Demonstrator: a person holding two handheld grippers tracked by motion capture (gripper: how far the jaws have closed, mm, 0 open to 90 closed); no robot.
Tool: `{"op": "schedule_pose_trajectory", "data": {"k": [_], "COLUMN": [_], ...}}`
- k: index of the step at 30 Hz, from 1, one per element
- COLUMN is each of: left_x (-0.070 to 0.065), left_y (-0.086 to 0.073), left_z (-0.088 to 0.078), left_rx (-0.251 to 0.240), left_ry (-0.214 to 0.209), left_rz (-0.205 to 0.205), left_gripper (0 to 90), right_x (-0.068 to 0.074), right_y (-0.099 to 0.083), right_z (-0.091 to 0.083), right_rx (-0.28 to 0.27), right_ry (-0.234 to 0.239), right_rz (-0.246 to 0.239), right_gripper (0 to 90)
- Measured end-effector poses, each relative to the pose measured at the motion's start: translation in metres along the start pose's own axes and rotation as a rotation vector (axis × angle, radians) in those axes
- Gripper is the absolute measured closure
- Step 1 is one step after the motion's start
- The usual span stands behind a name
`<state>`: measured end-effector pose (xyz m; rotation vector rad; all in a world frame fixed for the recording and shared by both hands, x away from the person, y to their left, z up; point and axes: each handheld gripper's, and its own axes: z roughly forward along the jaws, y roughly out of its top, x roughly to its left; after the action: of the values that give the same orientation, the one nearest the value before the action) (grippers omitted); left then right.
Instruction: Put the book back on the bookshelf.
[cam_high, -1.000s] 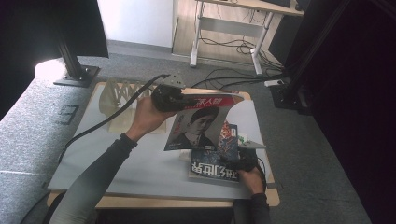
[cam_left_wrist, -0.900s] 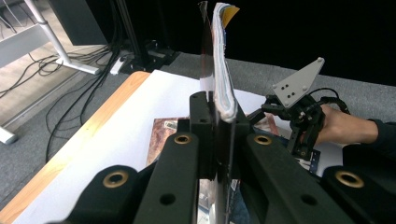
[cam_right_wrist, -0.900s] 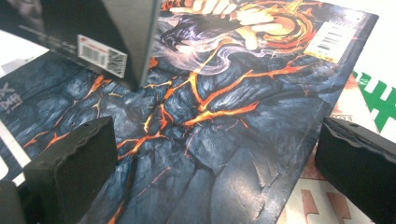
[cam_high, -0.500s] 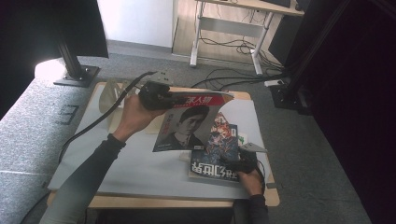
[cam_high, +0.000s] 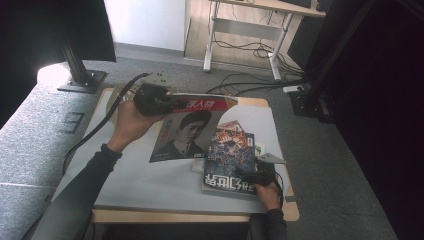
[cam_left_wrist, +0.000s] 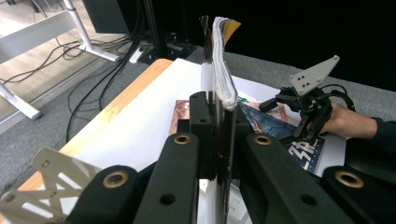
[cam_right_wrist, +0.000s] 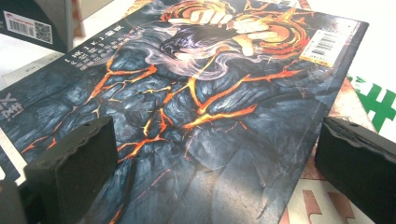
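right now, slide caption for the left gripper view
Left tongs clamp a magazine edge-on above the table, right tongs beyond.

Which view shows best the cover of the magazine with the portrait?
The high view: the portrait magazine faces it, its top edge clamped in the left claw. The left gripper view sees it edge-on; the right gripper view gives no clear look.

A red title band was seen on the portrait magazine (cam_high: 187, 127), and orange lava cracks on the dark blue book (cam_right_wrist: 196, 107).
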<state>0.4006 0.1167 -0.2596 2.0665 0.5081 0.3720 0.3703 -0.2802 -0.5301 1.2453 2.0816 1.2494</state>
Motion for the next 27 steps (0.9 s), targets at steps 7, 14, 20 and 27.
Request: {"op": "schedule_pose_trajectory", "data": {"k": [7, 14, 20, 27], "left_x": [0.004, 0.010, 0.017, 0.028], "left_y": [-0.005, -0.013, -0.021, -0.033], "left_z": [-0.011, -0.031, -0.049, -0.067], "left_rx": [0.003, -0.024, -0.035, -0.038], "left_ry": [0.038, 0.055, 0.088, 0.137], "left_rz": [-0.007, -0.037, -0.059, -0.094], "left_gripper": [86.5, 86.5, 86.5, 86.5], "right_x": [0.000, 0.000, 0.000, 0.000], "right_y": [0.000, 0.000, 0.000, 0.000], "right_z": [0.000, 0.000, 0.000, 0.000], "right_rx": [-0.002, -0.003, -0.004, -0.002], "right_ry": [0.001, 0.001, 0.001, 0.002], "right_rz": [0.001, 0.002, 0.002, 0.002], "right_gripper": [0.0, 0.0, 0.0, 0.0]}}
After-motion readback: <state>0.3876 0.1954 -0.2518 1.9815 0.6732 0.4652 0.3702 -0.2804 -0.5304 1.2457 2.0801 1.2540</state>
